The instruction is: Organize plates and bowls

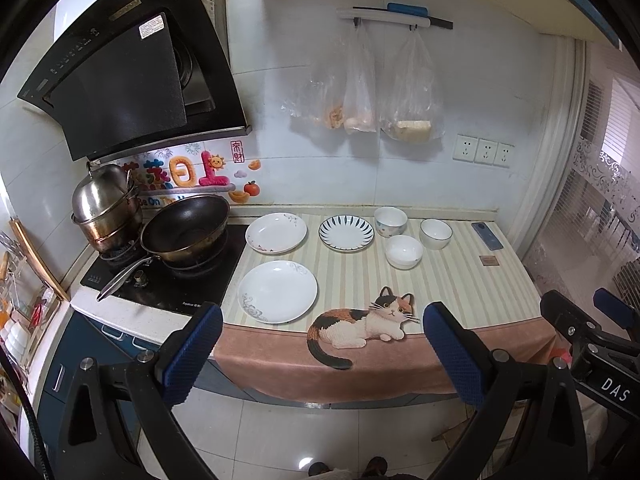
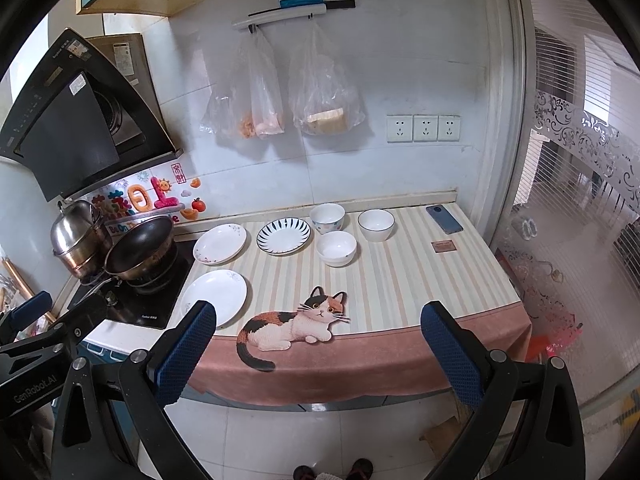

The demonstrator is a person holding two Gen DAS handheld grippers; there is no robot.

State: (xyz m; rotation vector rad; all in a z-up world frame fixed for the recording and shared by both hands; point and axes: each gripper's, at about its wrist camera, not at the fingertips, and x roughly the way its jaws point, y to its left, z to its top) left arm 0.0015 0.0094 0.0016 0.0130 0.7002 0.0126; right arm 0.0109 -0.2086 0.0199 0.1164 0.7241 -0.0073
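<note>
Plates (image 1: 277,297) and bowls (image 1: 403,251) were spread apart on the striped cloth (image 1: 460,292), none stacked. Nothing was held: the left gripper (image 1: 320,356) and right gripper (image 2: 316,356) were wide open, back from the counter. Sorting was not started; the nearest plate would probably be reached first.

White tiled wall (image 2: 400,60), 3 sockets (image 2: 424,128), pale floor tiles (image 2: 280,440), striped counter cloth (image 2: 400,280).
</note>
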